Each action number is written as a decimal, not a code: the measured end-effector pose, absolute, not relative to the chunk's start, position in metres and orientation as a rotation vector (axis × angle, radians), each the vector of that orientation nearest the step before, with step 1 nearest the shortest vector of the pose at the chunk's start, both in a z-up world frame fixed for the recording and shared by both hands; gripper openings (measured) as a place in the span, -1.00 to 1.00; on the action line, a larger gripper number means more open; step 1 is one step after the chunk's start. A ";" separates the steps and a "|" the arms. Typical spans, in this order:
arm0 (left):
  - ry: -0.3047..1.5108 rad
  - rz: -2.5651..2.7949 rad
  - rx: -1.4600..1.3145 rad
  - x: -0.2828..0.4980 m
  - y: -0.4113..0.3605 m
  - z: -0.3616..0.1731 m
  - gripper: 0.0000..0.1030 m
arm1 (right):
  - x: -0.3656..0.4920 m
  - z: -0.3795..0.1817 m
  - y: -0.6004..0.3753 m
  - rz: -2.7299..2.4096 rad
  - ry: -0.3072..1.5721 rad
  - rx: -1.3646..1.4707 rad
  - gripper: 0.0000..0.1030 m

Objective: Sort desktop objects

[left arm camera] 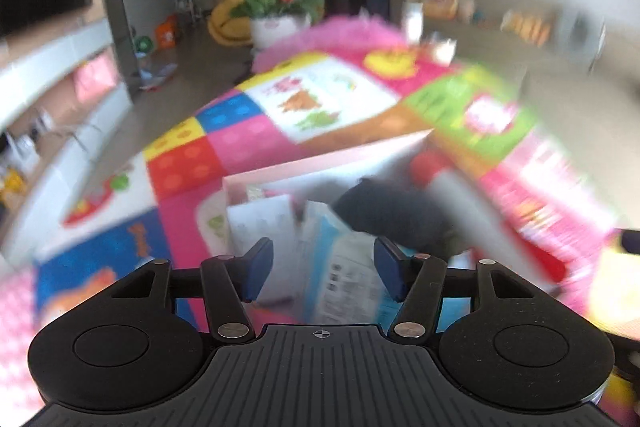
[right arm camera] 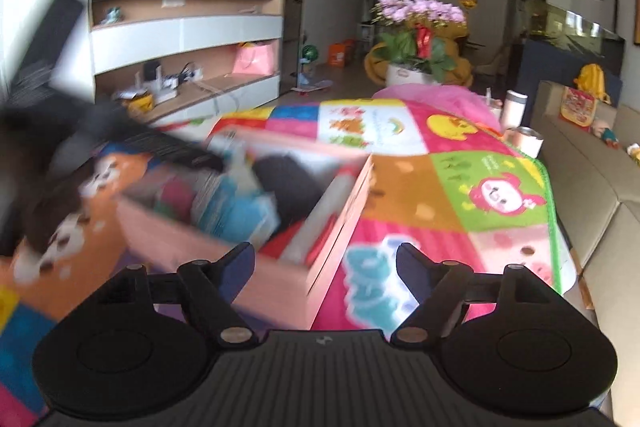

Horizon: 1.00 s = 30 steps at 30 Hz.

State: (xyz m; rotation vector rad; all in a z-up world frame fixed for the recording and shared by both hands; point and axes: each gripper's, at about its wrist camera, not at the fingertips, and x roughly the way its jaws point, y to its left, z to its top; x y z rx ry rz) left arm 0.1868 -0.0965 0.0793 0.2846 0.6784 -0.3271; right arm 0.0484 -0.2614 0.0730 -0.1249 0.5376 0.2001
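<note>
A pink open box [right arm camera: 280,287] sits on a colourful patchwork cloth and holds several things: a blue-and-white booklet [right arm camera: 236,211], a dark object [right arm camera: 292,183] and a red-and-grey tube [right arm camera: 320,223]. In the left wrist view the same box [left arm camera: 304,163] is blurred, with the booklet [left arm camera: 344,267], the dark object [left arm camera: 392,211] and the tube [left arm camera: 452,191] inside. My left gripper [left arm camera: 323,269] is open and empty above the box. My right gripper [right arm camera: 325,267] is open and empty over the box's near right corner.
The table under the patchwork cloth [right arm camera: 460,187] ends at the right beside a beige sofa [right arm camera: 600,195]. A white tumbler [right arm camera: 514,109] and a cup [right arm camera: 528,141] stand at the far edge. A flower pot [right arm camera: 416,63] and a TV shelf [right arm camera: 184,67] stand beyond. A blurred dark shape [right arm camera: 48,147] crosses the left.
</note>
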 end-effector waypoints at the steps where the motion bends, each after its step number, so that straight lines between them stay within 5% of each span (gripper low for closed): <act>1: 0.683 -0.308 0.341 0.193 -0.103 0.075 0.28 | 0.045 0.069 -0.262 0.204 0.539 -0.127 0.52; 8: 0.639 -0.323 0.410 0.179 -0.096 0.083 0.59 | 0.052 0.076 -0.288 0.164 0.503 0.018 0.47; 11: 0.600 -0.338 0.302 0.154 -0.068 0.091 0.73 | 0.073 0.077 -0.293 0.114 0.523 0.067 -0.14; 18: 0.641 -0.364 0.085 0.108 -0.010 0.073 0.84 | 0.112 0.062 -0.264 0.056 0.633 -0.010 -0.65; 28: 0.644 -0.415 -0.026 0.096 0.009 0.054 0.86 | 0.125 0.064 -0.225 0.052 0.606 -0.193 -0.63; 30: 0.637 -0.441 -0.044 0.094 0.006 0.051 0.86 | 0.132 0.062 -0.217 0.071 0.638 -0.221 -0.38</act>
